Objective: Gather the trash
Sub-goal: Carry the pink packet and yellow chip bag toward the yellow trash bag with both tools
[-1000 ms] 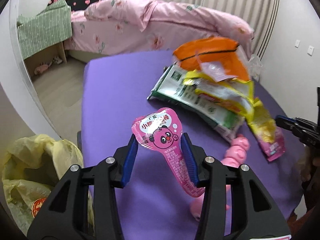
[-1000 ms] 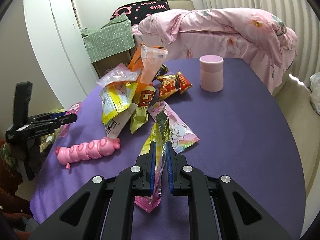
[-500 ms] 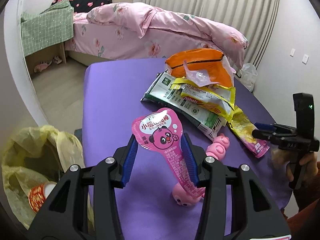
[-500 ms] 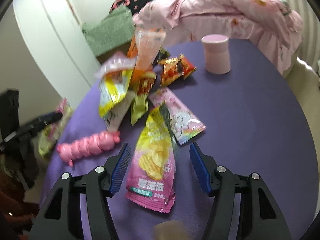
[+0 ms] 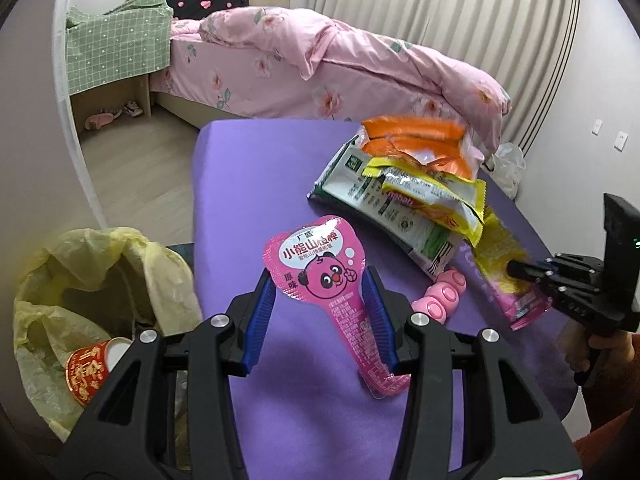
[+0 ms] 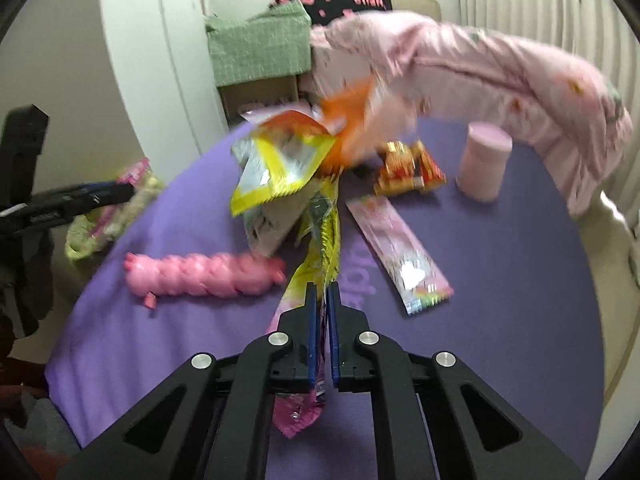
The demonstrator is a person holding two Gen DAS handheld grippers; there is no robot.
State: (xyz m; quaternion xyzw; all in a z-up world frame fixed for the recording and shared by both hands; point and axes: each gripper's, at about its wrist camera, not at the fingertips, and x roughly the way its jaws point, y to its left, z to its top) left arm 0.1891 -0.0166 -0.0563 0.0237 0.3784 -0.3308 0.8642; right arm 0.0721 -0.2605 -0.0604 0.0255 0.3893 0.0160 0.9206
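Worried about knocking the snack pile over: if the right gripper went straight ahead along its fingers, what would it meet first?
Probably the heap of crumpled snack wrappers on the purple table. The right gripper is shut on a yellow and pink chip bag that leads into the heap. Depth is unclear.

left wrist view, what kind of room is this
Most likely a bedroom: a bed with a pink floral duvet stands behind the purple table, pleated curtains cover the far wall, and a bin lined with a yellow bag sits beside the table.

The left gripper (image 5: 320, 292) points downward, its blue fingers (image 5: 260, 312) partly apart and gripping. The right gripper (image 6: 323, 300) has just closed, fingers pinched nearly together.
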